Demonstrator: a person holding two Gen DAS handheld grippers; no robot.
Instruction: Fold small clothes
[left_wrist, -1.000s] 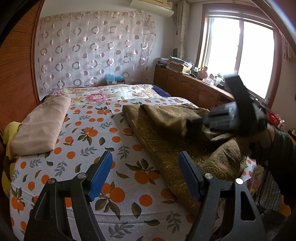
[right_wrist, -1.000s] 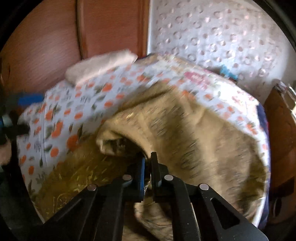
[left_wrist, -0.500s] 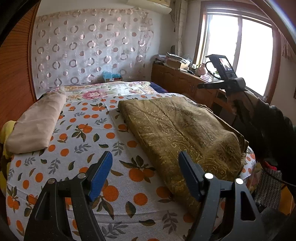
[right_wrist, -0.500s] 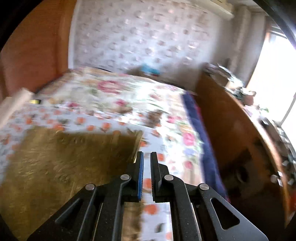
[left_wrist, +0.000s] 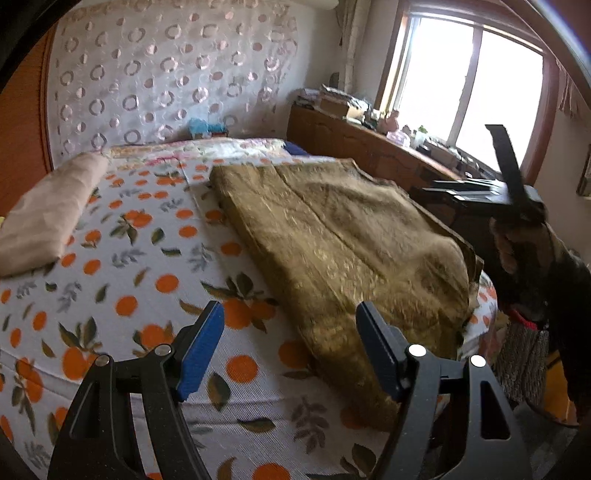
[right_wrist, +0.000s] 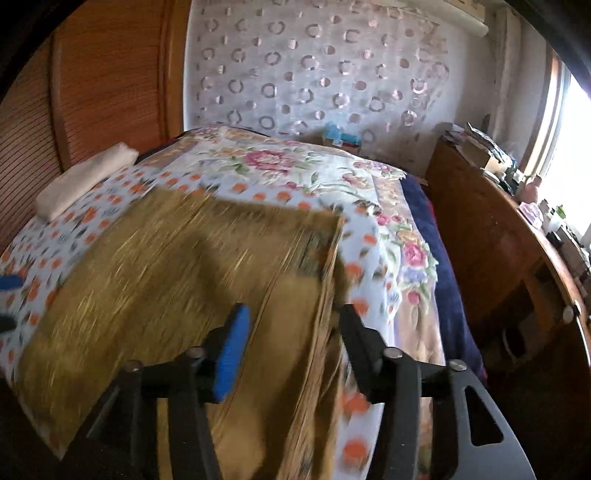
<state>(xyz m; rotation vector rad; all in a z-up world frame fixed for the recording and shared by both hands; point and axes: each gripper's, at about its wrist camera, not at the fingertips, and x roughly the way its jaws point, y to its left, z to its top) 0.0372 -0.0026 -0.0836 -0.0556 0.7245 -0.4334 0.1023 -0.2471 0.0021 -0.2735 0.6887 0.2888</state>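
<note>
An olive-gold patterned cloth lies folded over and flat on the bed, its near end hanging over the mattress edge. It fills the middle of the right wrist view, blurred. My left gripper is open and empty, above the bed's near edge, just left of the cloth's near end. My right gripper is open and empty, over the cloth's right edge. The right gripper also shows in the left wrist view, held up past the cloth's right side.
The bed has an orange-print sheet and a floral quilt at the far end. A folded beige cloth lies at the left. A wooden cabinet with clutter runs along the right under the window. A wooden wardrobe stands at left.
The right gripper carried the cloth's edge across, laid it flat, let go and opened. It then pulled back to the right side. The left gripper stayed open and moved slightly closer.
</note>
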